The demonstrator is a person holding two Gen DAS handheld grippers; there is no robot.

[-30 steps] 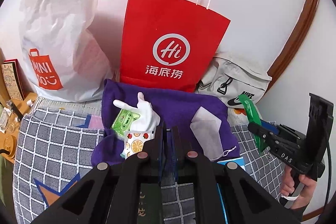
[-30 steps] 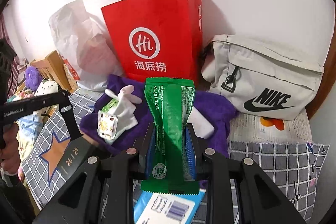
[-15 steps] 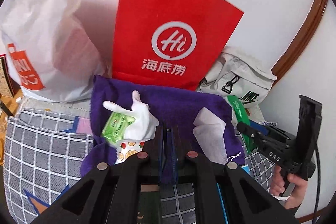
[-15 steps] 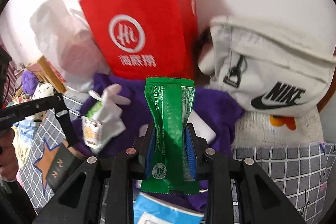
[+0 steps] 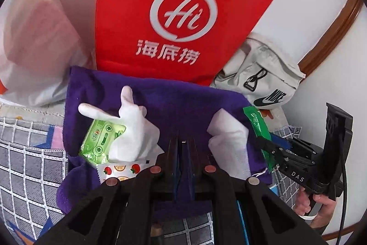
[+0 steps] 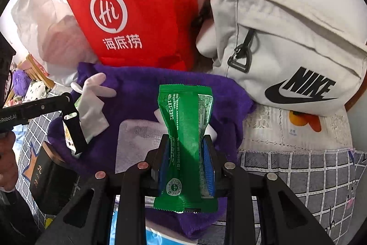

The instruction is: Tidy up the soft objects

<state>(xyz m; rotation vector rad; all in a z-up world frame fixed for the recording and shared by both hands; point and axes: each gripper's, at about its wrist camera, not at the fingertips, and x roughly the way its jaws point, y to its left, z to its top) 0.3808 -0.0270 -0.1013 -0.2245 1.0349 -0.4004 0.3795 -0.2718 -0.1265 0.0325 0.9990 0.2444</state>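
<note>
Two grippers over a purple towel (image 5: 183, 107)

Right gripper (image 6: 186, 141) pinches a green packet (image 6: 185, 121); only the left view shows the left gripper (image 5: 182, 144) pressed together, empty.

Left gripper (image 5: 182, 153): matte black frame, triangular cut-outs, round metal screws, blue-lined fingers (image 5: 176, 167). Right gripper (image 6: 186, 153): same build, blue ribbed pads; seen from the left wrist, its body is lettered "DAS", black cable trailing.

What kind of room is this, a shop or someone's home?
Most likely a home, perhaps a bedroom: a checked quilt covers the surface, with a red paper shopping bag and a white sling bag leaning on the wall.
</note>
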